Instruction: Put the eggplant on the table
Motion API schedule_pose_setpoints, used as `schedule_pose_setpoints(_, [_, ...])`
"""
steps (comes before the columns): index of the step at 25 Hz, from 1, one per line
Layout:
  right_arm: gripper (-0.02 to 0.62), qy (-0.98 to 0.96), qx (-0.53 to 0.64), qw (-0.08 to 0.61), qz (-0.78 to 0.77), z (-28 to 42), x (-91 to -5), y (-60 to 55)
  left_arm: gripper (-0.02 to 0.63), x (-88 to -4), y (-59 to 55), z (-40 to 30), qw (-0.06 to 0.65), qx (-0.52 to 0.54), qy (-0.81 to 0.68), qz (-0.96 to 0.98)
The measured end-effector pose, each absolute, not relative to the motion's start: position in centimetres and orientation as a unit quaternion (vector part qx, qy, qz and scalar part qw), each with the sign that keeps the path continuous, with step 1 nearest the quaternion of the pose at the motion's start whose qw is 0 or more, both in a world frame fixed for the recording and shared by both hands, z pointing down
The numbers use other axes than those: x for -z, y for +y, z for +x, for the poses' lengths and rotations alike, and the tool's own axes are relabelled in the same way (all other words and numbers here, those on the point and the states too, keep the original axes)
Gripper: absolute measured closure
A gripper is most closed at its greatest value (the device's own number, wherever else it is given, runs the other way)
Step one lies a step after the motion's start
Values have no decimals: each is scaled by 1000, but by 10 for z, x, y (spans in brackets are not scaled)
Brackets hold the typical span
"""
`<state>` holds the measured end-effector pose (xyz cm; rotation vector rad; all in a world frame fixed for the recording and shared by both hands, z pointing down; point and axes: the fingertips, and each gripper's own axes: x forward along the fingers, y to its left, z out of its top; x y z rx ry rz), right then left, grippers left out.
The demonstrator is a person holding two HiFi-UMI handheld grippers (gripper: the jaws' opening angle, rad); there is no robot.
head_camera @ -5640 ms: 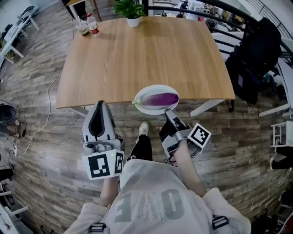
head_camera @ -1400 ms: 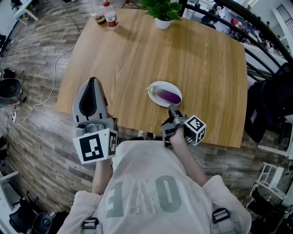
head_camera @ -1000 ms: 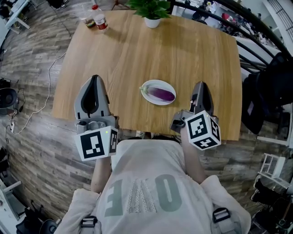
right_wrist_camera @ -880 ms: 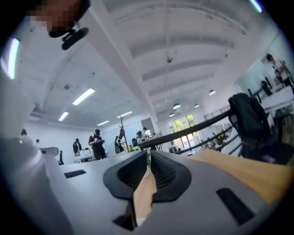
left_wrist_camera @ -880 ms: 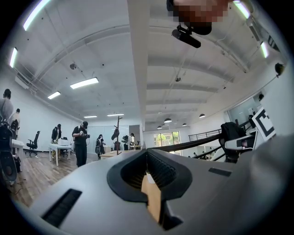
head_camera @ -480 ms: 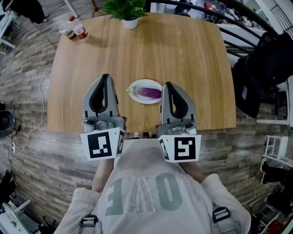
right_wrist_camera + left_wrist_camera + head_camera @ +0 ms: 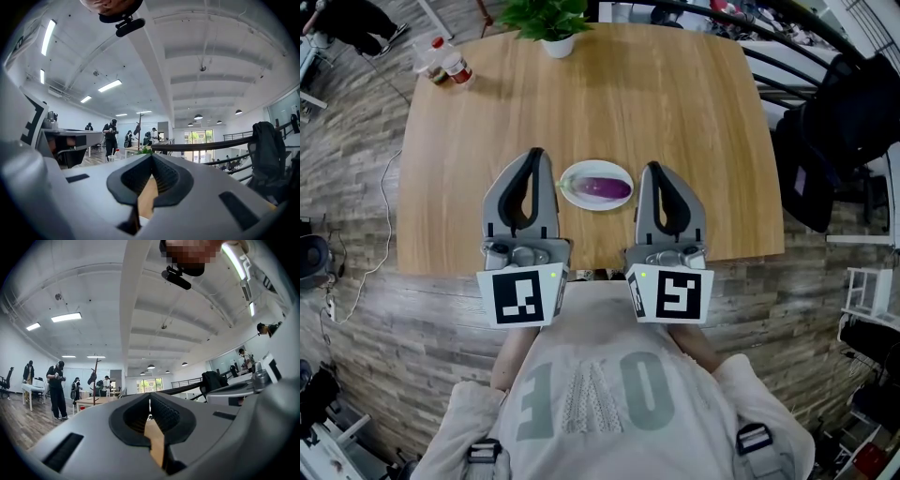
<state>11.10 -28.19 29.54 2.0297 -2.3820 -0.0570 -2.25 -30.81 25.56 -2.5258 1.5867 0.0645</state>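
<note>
A purple eggplant [image 7: 606, 187] lies on a white oval plate [image 7: 572, 178] near the front edge of the wooden table [image 7: 675, 103]. In the head view my left gripper [image 7: 534, 154] is just left of the plate and my right gripper [image 7: 653, 168] just right of it. Both point away from me, level with the plate. Each has its jaws shut with nothing held. The left gripper view shows its shut gripper [image 7: 150, 400] aimed across the room, and the right gripper view shows its shut gripper [image 7: 151, 157] the same way. Neither gripper view shows the eggplant.
A potted plant [image 7: 546, 21] stands at the table's far edge and bottles [image 7: 450, 66] at its far left corner. Dark bags and a railing [image 7: 834, 103] are to the right. A cable [image 7: 380, 234] runs on the floor at left. People stand far off in the room.
The right gripper came up from low beside the plate to stand level with the left one. Both grippers now flank the plate, slightly further forward than half a second ago.
</note>
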Motion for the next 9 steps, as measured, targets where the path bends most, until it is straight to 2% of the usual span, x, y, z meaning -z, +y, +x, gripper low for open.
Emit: schedule_pose_setpoints(9, [575, -771, -1, 3, 637, 102, -304, -286, 597, -257, -310, -32, 57, -41, 527, -847])
